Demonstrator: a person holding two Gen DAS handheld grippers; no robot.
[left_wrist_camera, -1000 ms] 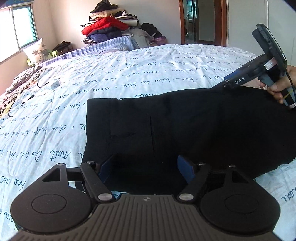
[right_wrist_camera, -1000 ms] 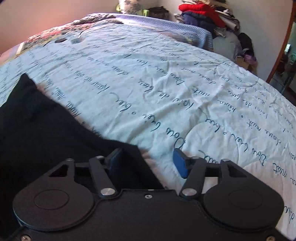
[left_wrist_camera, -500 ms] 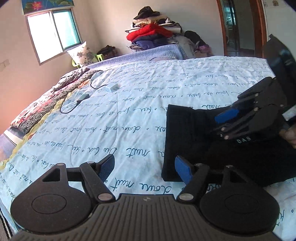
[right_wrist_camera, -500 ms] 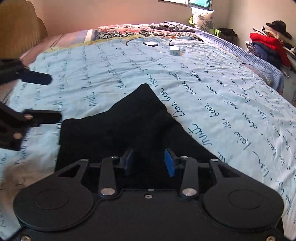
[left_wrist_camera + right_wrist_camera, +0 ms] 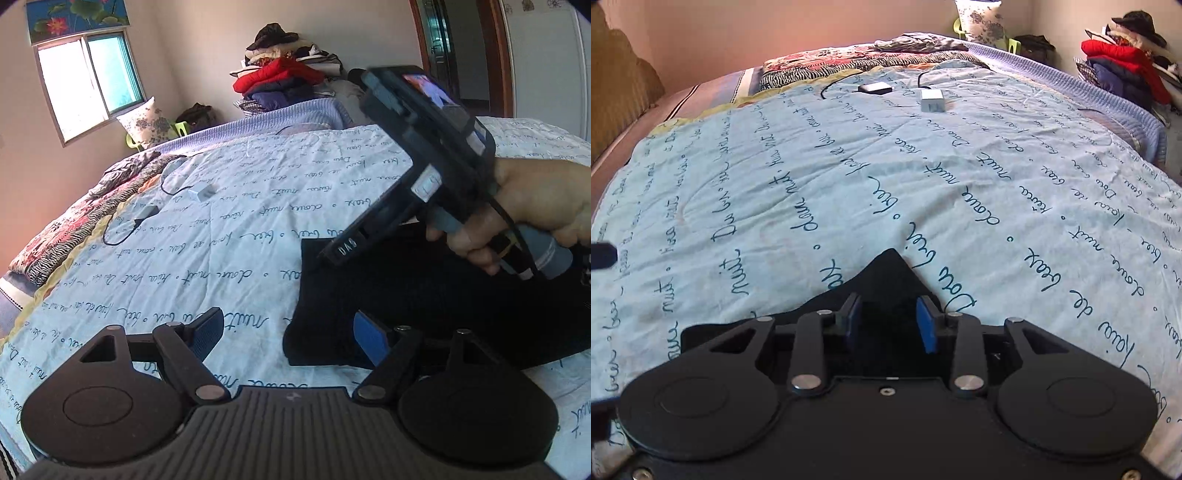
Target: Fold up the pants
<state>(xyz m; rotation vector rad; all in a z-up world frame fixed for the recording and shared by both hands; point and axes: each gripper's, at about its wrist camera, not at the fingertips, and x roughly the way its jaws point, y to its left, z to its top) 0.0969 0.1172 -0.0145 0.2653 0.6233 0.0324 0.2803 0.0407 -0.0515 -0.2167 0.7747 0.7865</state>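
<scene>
The left gripper (image 5: 288,336) has its jaws spread wide and holds nothing: one blue pad hangs over the bare quilt, the other over the near left edge of the black pants (image 5: 424,295). The right gripper (image 5: 891,322) has its jaws parted a little, with dark cloth lying between and beneath the pads; whether they pinch it cannot be told.

Only the left wrist view shows the pants as a folded dark block lying on the right side of the light blue quilt (image 5: 229,236) printed with script. It also shows the right gripper from outside, nose down at the far left corner of the pants, with the person's right hand (image 5: 532,206) around its handle.

The right wrist view shows only a pointed corner of the pants (image 5: 888,269) jutting past the pads. Far off lie a small white box (image 5: 932,100) and a dark cabled device (image 5: 875,88). A pile of clothes (image 5: 280,81) stands at the far wall beside a window (image 5: 90,79).
</scene>
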